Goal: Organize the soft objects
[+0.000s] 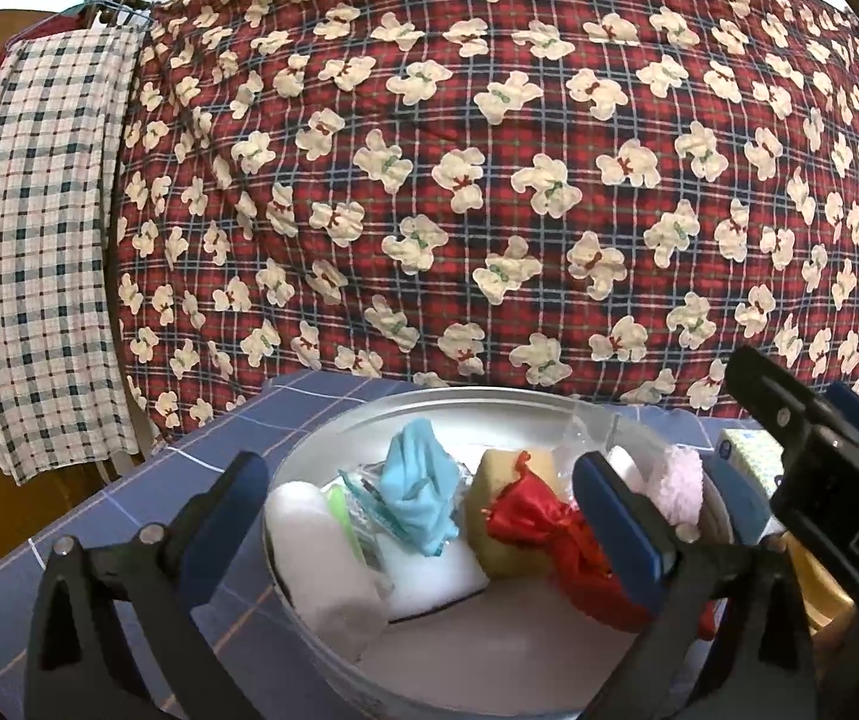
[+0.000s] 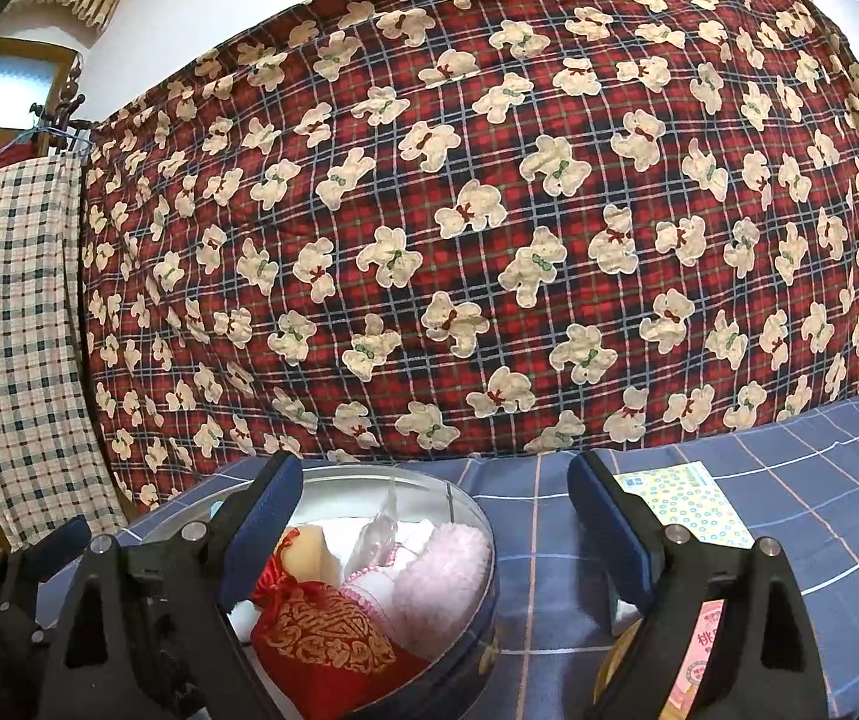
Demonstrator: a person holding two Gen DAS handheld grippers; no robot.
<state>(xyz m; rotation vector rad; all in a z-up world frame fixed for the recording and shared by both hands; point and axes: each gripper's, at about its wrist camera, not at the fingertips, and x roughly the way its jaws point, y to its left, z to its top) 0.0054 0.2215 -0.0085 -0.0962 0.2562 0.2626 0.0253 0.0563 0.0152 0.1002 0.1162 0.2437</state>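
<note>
A round metal tin (image 1: 333,444) on the blue checked cloth holds soft objects: a white sponge (image 1: 321,546), a light blue cloth (image 1: 420,492), a tan sponge (image 1: 504,474), a red satin pouch (image 1: 555,534) and a pink fluffy puff (image 1: 678,486). My left gripper (image 1: 423,516) is open and empty, just above the tin. In the right wrist view the tin (image 2: 483,618) lies at lower left with the red pouch (image 2: 321,630) and pink puff (image 2: 447,570). My right gripper (image 2: 435,516) is open and empty, over the tin's right rim.
A red plaid quilt with bear prints (image 1: 489,168) hangs behind the table. A checked cloth (image 1: 39,258) hangs at left. A dotted tissue pack (image 2: 687,504) and a pink packet (image 2: 699,660) lie on the blue cloth (image 2: 819,510) right of the tin.
</note>
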